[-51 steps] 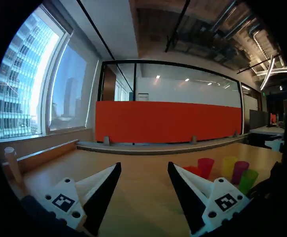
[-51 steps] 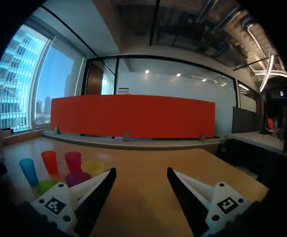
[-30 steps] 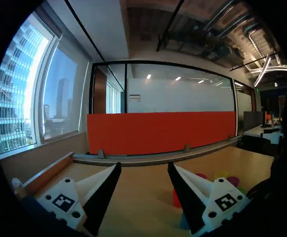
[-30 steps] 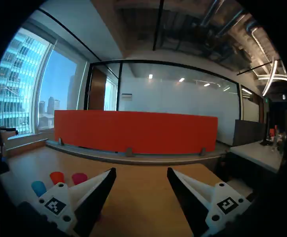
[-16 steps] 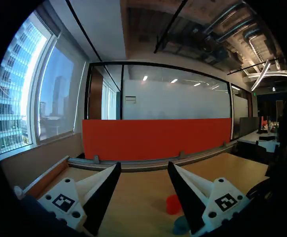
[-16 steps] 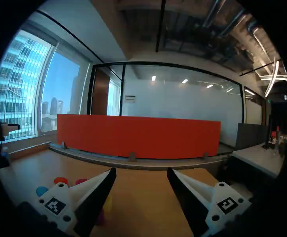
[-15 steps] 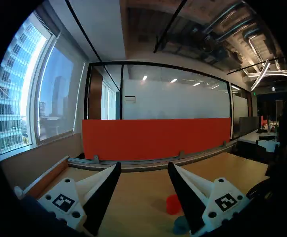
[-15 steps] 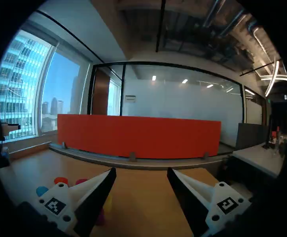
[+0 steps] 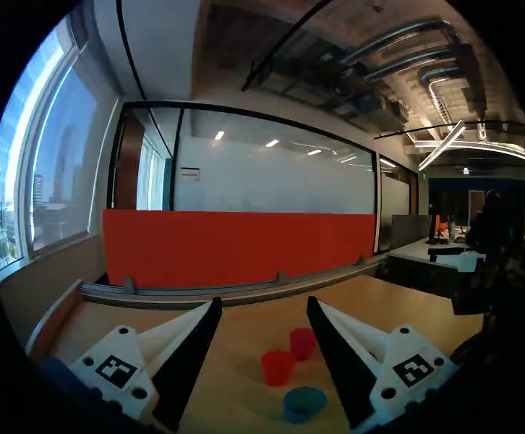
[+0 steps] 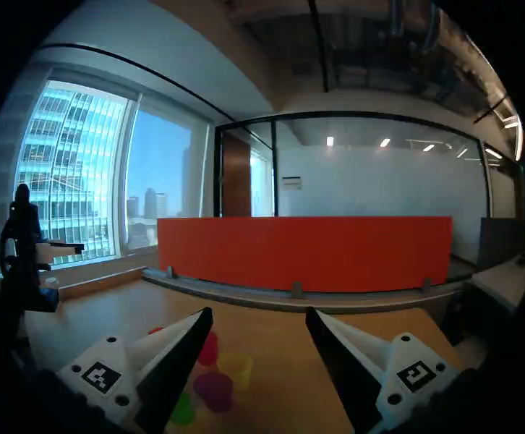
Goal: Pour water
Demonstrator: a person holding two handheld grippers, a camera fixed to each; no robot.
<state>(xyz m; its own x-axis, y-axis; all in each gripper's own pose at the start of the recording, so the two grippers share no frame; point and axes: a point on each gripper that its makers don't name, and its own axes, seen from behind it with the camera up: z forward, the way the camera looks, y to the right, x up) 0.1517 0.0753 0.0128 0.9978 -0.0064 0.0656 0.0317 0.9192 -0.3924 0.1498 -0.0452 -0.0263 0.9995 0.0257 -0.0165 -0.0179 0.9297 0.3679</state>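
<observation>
The plastic cups had come between the fingers of both grippers, where half a second earlier they sat low and mostly behind a finger. In the left gripper view a red cup [image 9: 278, 367], a second red cup [image 9: 302, 343] and a blue cup [image 9: 304, 403] stood on the desk [image 9: 241, 340], on the near side of the orange partition [image 9: 237, 246] and well apart from it. The right gripper view had swung toward a magenta cup [image 10: 208, 349], a yellow cup [image 10: 235, 367], a purple cup [image 10: 215, 390] and a green cup [image 10: 183, 411].

Both views now faced the cluster, so I judged picking a cup to be the step at hand. Which cup held water I could not tell.

The left gripper [image 9: 263, 299] and right gripper [image 10: 257, 311] were spread wide and empty. Bare desk lay between the cups and the partition, leaving room to reach. A raised wooden ledge [image 9: 49, 322] ran off the partition's window end.
</observation>
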